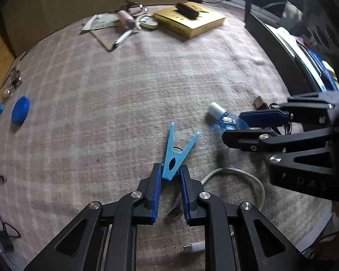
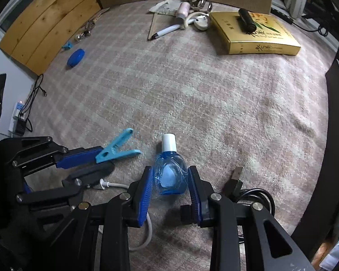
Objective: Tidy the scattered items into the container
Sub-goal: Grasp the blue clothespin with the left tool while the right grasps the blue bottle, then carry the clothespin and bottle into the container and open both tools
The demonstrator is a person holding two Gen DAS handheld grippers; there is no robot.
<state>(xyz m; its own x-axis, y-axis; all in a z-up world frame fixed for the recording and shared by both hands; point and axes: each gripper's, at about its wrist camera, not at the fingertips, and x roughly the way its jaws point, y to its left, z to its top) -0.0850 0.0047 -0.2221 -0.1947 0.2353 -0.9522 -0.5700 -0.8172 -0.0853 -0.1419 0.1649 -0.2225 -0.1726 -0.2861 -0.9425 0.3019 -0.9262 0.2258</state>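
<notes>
Both grippers are busy near the front edge of the pinkish checked fuzzy blanket (image 2: 192,85) that covers the surface. The left gripper (image 1: 171,176) has its blue-padded fingers (image 1: 155,187) narrowed onto the toothed end of a light blue plastic clothespin (image 1: 177,151), which sticks out forward with its two handle ends splayed open. The right gripper (image 2: 170,180) is pinched around the body of a small clear blue plastic bottle with a white cap (image 2: 169,169), cap pointing away from the camera. From the left wrist view the same bottle (image 1: 228,119) sits between the right gripper's pads, off to the right of the clothespin.

Just beside them, a white charging cable (image 1: 241,176) loops on the blanket under the left gripper, and a black USB cable with a metal plug (image 2: 237,176) lies just right of the right gripper.

Toward the far edge there's a flat gold cardboard box (image 2: 255,33) with a black cylinder-shaped thing (image 2: 246,20) lying on top. Left of it is a little pile: a white pen (image 2: 167,30), a pink tube (image 2: 184,9), some papers (image 2: 165,5) and a metal ring bunch (image 2: 198,0). A round blue plastic lid (image 2: 75,57) sits near the left edge, well apart from everything. I can't tell which thing is meant to be the container.
</notes>
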